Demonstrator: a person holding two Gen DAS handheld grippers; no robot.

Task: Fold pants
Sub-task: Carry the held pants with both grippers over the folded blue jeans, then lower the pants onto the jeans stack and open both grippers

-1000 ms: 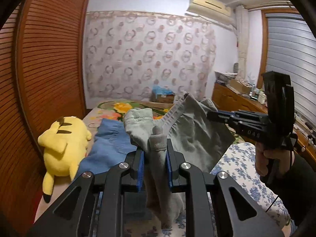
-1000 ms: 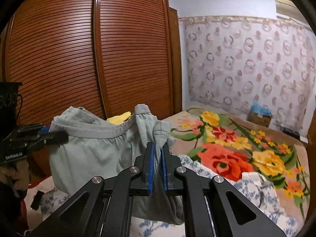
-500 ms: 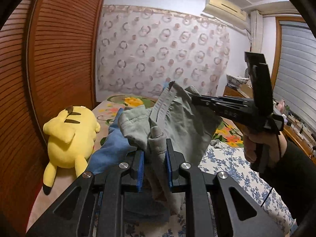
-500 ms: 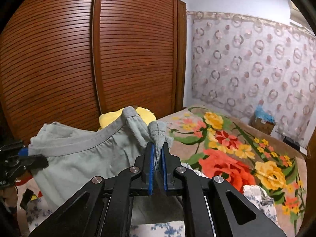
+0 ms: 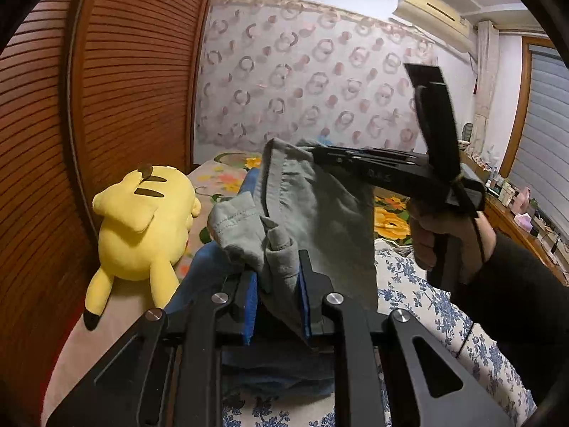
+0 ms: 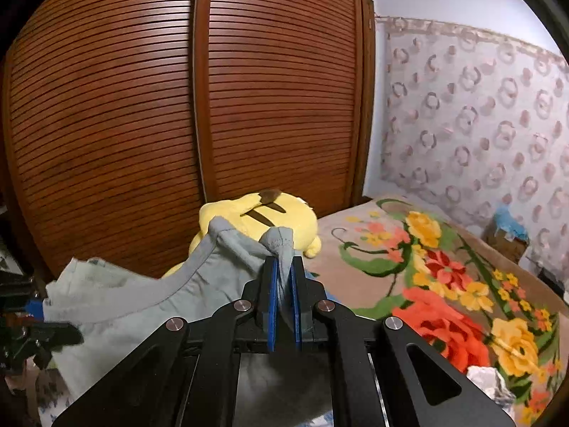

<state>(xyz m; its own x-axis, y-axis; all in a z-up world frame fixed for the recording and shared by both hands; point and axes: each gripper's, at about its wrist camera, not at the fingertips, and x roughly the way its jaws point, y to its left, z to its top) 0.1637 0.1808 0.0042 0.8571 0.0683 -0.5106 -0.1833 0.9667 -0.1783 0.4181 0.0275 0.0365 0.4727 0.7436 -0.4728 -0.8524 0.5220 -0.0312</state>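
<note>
The grey-green pants (image 5: 320,213) hang in the air above the bed, held by the waistband at two places. My left gripper (image 5: 277,284) is shut on a bunched end of the waistband. My right gripper (image 6: 283,277) is shut on the other end; in the left wrist view it (image 5: 320,151) reaches in from the right, held by a hand. The waistband (image 6: 170,291) stretches slack between them. The left gripper's tip (image 6: 42,334) shows at the right wrist view's left edge. The legs hang below, out of sight.
A yellow plush toy (image 5: 138,220) lies on the bed's left side by the brown slatted wardrobe (image 6: 142,106). A blue garment (image 5: 209,270) lies under the pants. A floral blanket (image 6: 444,284) and a blue-flowered sheet (image 5: 419,302) cover the bed. A cluttered dresser (image 5: 522,217) stands at right.
Both grippers have lifted the pants and swung left toward the wardrobe and plush toy. The right gripper has moved closer to the left one. Both grips held.
</note>
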